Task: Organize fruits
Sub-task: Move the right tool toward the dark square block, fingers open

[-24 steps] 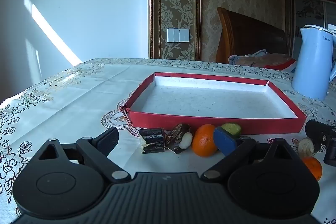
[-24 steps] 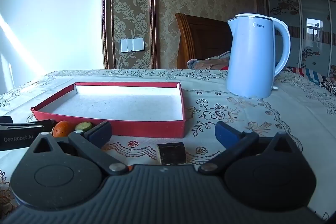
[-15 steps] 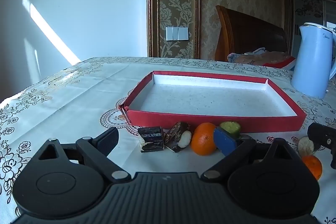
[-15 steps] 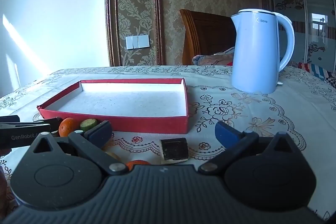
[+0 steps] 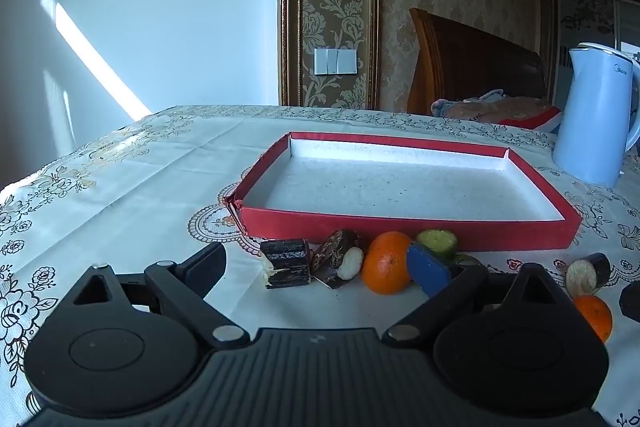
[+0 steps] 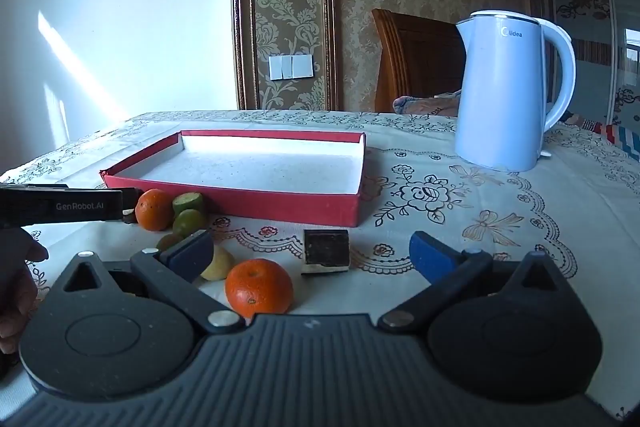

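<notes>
A shallow red tray (image 5: 404, 223) (image 6: 280, 205) with a white floor lies on the tablecloth, nothing in it. In front of it sit an orange (image 5: 386, 262) (image 6: 154, 209), green fruit pieces (image 5: 437, 241) (image 6: 188, 202), dark wrapped blocks (image 5: 286, 262) and a second orange (image 5: 594, 315) (image 6: 259, 287). My left gripper (image 5: 320, 265) is open just short of the blocks and the first orange. My right gripper (image 6: 310, 253) is open, with the second orange and a dark block (image 6: 326, 255) lying between its fingers untouched.
A pale blue kettle (image 6: 504, 95) (image 5: 596, 115) stands at the right behind the tray. A wooden chair (image 5: 472, 71) with cloth on it is beyond the table's far edge. A dark-skinned cut piece (image 5: 586, 269) lies right of the fruit row.
Both grippers have pulled back and tipped a little, so more of the near table shows. The second orange and a pale fruit piece have come into the right wrist view.
</notes>
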`<move>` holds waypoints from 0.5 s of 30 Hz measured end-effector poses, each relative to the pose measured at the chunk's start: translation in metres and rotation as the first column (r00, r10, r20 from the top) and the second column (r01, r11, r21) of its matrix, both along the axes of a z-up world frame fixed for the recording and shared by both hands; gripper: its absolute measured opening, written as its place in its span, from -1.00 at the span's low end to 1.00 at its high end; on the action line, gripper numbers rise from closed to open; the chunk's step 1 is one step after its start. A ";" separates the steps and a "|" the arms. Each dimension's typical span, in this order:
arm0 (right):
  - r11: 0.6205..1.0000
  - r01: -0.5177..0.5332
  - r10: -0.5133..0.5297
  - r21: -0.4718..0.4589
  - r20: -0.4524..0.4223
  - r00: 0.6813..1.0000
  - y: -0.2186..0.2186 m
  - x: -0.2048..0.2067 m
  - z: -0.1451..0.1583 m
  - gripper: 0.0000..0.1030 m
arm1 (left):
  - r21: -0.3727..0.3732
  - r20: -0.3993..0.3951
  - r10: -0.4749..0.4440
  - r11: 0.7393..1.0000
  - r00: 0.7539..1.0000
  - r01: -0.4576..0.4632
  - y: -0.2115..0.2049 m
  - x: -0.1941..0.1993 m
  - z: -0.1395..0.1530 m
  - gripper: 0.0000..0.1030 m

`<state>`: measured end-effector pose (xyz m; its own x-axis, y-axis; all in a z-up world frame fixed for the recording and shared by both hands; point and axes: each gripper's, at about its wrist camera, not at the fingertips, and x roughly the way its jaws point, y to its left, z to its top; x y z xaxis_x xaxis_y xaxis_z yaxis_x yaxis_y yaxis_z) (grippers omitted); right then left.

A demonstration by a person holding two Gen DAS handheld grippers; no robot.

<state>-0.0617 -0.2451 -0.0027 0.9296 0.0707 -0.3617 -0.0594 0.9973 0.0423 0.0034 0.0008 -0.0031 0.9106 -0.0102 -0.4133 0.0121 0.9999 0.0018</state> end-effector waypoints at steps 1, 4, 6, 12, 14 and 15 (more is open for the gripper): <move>1.000 -0.002 0.002 0.004 0.000 1.000 -0.002 -0.002 0.000 1.00 | -0.003 0.000 0.002 1.000 1.000 -0.002 0.001 0.000 0.000 0.89; 1.000 -0.006 0.006 0.013 -0.010 1.000 -0.006 -0.003 -0.001 1.00 | -0.015 -0.008 0.006 1.000 1.000 -0.006 0.002 0.000 0.000 0.89; 1.000 -0.009 0.009 0.017 -0.020 1.000 -0.007 -0.002 -0.001 1.00 | -0.019 -0.024 0.007 1.000 1.000 -0.007 0.003 0.001 0.000 0.89; 0.999 -0.038 0.038 0.006 -0.066 0.997 -0.005 0.004 -0.003 0.82 | -0.035 -0.067 -0.016 0.999 0.998 0.013 0.005 0.000 -0.002 0.89; 0.999 -0.047 0.048 0.012 -0.080 0.996 -0.006 0.006 -0.003 0.76 | -0.046 -0.068 -0.022 0.999 0.997 0.019 0.005 -0.002 -0.002 0.89; 0.999 -0.051 0.052 0.009 -0.085 0.995 -0.006 0.006 -0.004 0.73 | -0.051 -0.071 -0.024 0.999 0.997 0.021 0.006 -0.003 -0.002 0.89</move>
